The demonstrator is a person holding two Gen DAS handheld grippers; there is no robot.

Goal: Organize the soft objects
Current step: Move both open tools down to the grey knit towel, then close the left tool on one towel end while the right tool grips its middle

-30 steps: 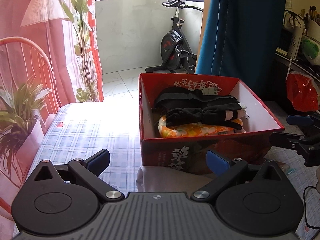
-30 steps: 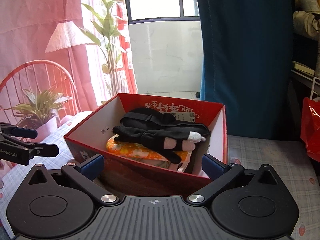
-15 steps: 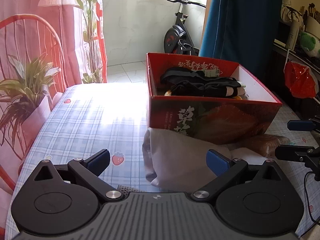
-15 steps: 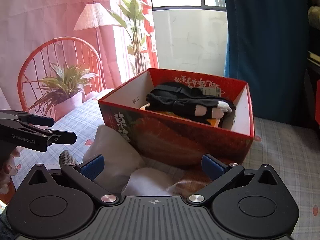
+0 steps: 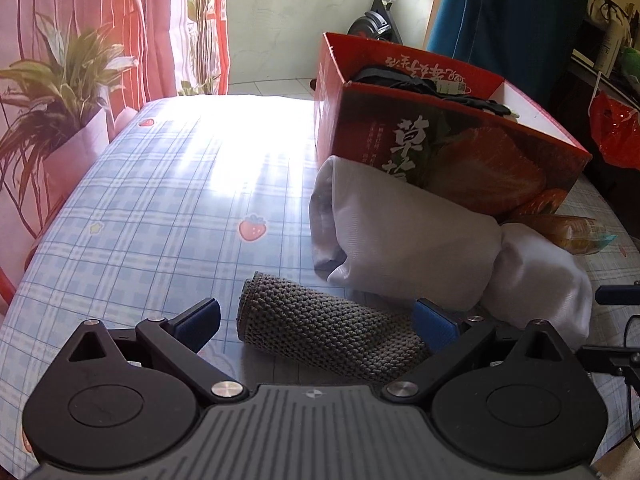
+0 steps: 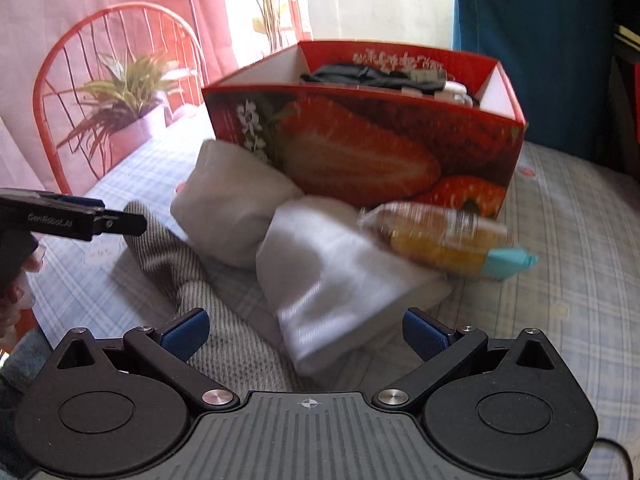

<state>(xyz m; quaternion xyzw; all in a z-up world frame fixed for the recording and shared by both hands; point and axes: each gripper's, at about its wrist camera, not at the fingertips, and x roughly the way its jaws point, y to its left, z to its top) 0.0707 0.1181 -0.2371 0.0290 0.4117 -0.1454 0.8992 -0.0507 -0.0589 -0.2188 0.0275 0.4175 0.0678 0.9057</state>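
Your left gripper hangs low over tabletop, fingers spread wide, grey knit roll lying between them, not gripped. Your right gripper likewise spread apart, empty, white cloth bundle just ahead between its tips. Beige folded cloth leans against front wall of red strawberry box, touching white bundle. Box sits toward far right of tabletop, black gloves inside. Packaged snack rests on white bundle beside box; blurred.
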